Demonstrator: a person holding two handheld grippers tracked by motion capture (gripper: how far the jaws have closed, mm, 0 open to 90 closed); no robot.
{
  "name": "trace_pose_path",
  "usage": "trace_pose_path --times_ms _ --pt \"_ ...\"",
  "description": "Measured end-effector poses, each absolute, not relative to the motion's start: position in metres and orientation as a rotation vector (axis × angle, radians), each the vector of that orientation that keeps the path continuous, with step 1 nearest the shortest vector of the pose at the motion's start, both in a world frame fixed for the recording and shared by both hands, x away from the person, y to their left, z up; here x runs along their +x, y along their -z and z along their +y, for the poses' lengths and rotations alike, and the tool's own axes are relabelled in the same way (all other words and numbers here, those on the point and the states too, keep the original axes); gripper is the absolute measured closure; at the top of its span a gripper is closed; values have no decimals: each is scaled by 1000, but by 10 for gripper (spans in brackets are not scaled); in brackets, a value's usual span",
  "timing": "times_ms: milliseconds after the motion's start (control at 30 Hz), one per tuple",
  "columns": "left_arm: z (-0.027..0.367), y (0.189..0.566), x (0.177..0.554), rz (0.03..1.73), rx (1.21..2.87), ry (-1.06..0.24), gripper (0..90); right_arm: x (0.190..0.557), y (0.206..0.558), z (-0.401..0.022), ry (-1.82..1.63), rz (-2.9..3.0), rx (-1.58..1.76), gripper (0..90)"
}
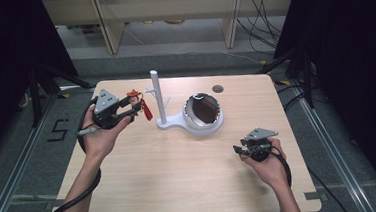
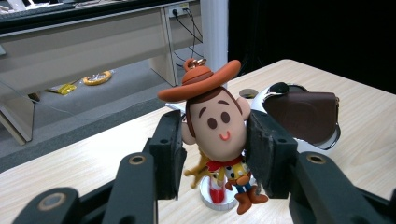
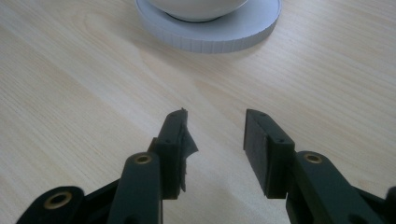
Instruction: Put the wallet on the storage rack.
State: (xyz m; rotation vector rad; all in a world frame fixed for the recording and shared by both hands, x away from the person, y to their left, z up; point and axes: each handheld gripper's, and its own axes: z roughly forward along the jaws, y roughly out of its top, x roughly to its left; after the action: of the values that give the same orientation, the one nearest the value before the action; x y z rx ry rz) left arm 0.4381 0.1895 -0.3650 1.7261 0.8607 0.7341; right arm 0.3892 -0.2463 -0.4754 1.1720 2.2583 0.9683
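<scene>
A cowboy figure keychain [image 2: 215, 126] with an orange hat, a big round head and a red tag hangs in my left gripper [image 2: 215, 156], whose pads press on both sides of its head. In the high view the left gripper [image 1: 134, 109] holds the cowboy figure [image 1: 136, 102] above the table's left rear, just left of the white stand's post [image 1: 157, 95]. My right gripper [image 3: 214, 140] stands open over bare wood, and in the high view the right gripper [image 1: 239, 150] sits low at the front right.
The white stand [image 1: 173, 122] has a round base that carries a white bowl [image 1: 202, 122] with a brown pouch [image 1: 205, 110] in it. The brown pouch [image 2: 306, 114] lies behind the figure. A small dark hole cover [image 1: 218, 88] is set in the table's rear. The base rim [image 3: 224, 39] lies ahead of the right gripper.
</scene>
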Motion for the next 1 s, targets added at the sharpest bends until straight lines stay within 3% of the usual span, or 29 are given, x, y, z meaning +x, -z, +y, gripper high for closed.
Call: trace_pose_path --times_ms 1000 --pt "168 358 445 835 1755 -727 567 389 479 -246 -964 2264 1158 603"
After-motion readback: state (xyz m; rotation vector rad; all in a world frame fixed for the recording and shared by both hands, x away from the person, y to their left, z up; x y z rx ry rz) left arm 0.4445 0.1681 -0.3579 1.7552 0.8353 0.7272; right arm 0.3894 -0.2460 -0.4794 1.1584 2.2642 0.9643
